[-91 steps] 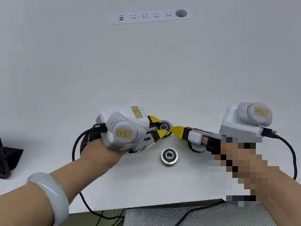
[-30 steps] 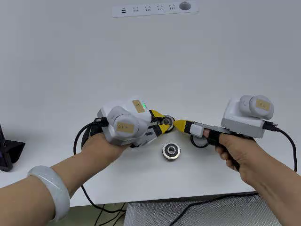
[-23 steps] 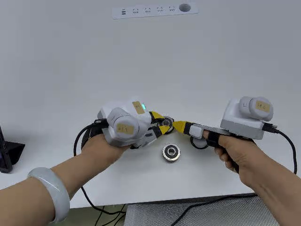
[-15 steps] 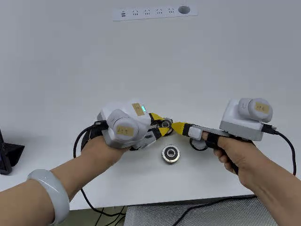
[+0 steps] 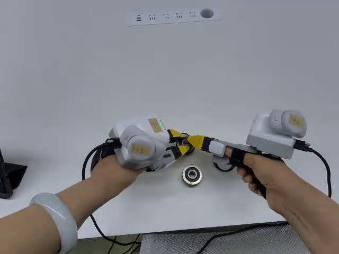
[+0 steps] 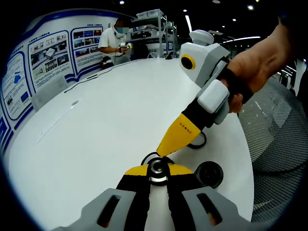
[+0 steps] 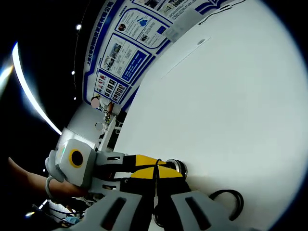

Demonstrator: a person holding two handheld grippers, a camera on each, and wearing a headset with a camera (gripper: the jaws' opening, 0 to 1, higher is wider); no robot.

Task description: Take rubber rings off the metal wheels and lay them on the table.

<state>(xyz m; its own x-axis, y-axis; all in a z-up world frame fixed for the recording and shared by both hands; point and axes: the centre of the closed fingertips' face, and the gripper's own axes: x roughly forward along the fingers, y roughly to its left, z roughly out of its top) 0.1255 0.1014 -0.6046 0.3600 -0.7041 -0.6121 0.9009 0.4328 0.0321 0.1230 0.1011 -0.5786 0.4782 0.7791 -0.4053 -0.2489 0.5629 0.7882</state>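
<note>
Since three seconds ago the right claw [image 5: 194, 141] has slid in toward the left claw [image 5: 181, 144]. Its yellow tips now sit against the wheel [image 5: 185, 141] rather than a little off it.

The left claw's jaws are closed on that wheel, one tip on each side. Whether the wheel is lifted clear of the table [image 5: 159, 84] cannot be told. The right claw's jaws are pressed together into one wedge. Its point meets the wheel's rim where the ring [image 6: 146, 157] bulges out in a thin black loop. Whether the tips actually pinch the rubber is too small to make out.

In the right gripper view that claw's own tips cover most of the wheel, leaving one edge showing.

Just behind the right claw's tips, under its neck, a loose ring [image 5: 223, 165] lies flat on the table, partly covered by the claw. On the near side of both claws a second wheel [image 5: 192, 175] rests on the table, touching neither, with a dark band around its rim.

A cable [image 5: 86, 159] loops back from the left claw and drops over the table's near edge. Far beyond the claws lies a power strip [image 5: 172, 16]. Well off to the left claw's outer side a black stand [image 5: 6, 180] is cut off by the picture's edge. Past the table, in the left gripper view, a person [image 6: 114, 41] stands by a wall of posters.
</note>
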